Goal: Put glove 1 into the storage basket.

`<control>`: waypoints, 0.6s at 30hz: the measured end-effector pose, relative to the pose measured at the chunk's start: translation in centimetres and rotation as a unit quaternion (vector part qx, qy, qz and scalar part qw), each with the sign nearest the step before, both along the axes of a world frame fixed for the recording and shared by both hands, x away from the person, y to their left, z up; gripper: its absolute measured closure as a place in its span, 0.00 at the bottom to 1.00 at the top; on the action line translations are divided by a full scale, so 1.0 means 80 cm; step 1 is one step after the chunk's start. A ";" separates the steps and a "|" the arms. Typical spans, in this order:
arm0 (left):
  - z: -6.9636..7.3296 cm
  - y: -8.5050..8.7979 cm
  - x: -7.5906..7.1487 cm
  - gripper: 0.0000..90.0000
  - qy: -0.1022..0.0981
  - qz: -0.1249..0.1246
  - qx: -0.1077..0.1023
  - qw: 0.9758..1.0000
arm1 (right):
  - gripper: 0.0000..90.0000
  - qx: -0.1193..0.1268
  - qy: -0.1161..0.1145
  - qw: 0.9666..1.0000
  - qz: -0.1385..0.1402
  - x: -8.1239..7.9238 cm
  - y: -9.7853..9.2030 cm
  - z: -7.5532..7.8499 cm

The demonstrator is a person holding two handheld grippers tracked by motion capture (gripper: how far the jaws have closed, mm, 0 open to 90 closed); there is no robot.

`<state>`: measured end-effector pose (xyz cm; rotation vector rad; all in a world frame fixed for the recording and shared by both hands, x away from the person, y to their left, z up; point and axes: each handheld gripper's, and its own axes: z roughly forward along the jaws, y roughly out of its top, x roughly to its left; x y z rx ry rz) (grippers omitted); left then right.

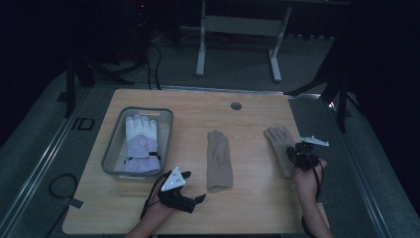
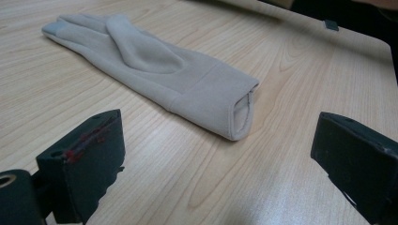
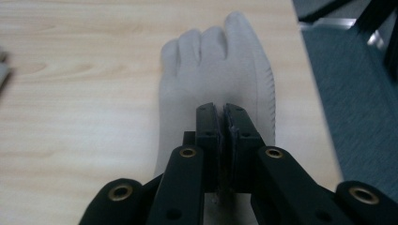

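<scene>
Nearest the camera, the left gripper (image 1: 194,187) rests low at the front edge of the table (image 1: 247,208), its jaws wide apart and holding nothing; they face the cuff of the middle glove (image 2: 155,70), which lies flat at about one o'clock from it, apparently lined up for a pick. At three o'clock on the table, the right gripper (image 3: 222,112) has its jaws pinched tight on the cuff end of the second beige glove (image 3: 211,70), whose fingers point away toward twelve. A grey bin (image 1: 111,148) at nine o'clock already holds a white glove (image 1: 141,141), so the beige ones are probably headed there.
</scene>
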<state>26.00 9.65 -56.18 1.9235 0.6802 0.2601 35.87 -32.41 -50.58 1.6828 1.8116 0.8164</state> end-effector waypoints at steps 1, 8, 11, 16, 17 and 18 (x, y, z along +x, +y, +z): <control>0.000 0.000 0.000 0.04 0.000 0.000 0.000 1.000 | 0.95 0.002 -0.001 1.000 -0.009 -0.006 0.001 -0.004; 0.000 -0.002 -0.001 0.04 -0.002 -0.002 0.007 1.000 | 0.92 -0.008 0.024 1.000 -0.009 -0.024 0.015 -0.034; 0.000 -0.002 -0.001 0.04 -0.003 -0.004 0.007 1.000 | 0.85 -0.014 0.031 0.999 -0.003 -0.023 0.017 -0.044; -0.001 -0.002 0.000 0.04 -0.003 -0.005 0.007 1.000 | 0.73 -0.003 0.035 0.999 0.010 -0.021 0.016 -0.047; -0.001 -0.002 0.000 0.04 -0.003 -0.005 0.008 1.000 | 0.71 -0.010 0.033 0.999 0.016 -0.022 0.015 -0.045; -0.001 -0.002 0.000 0.04 -0.003 -0.005 0.008 1.000 | 0.69 -0.010 0.033 0.999 0.023 -0.022 0.014 -0.044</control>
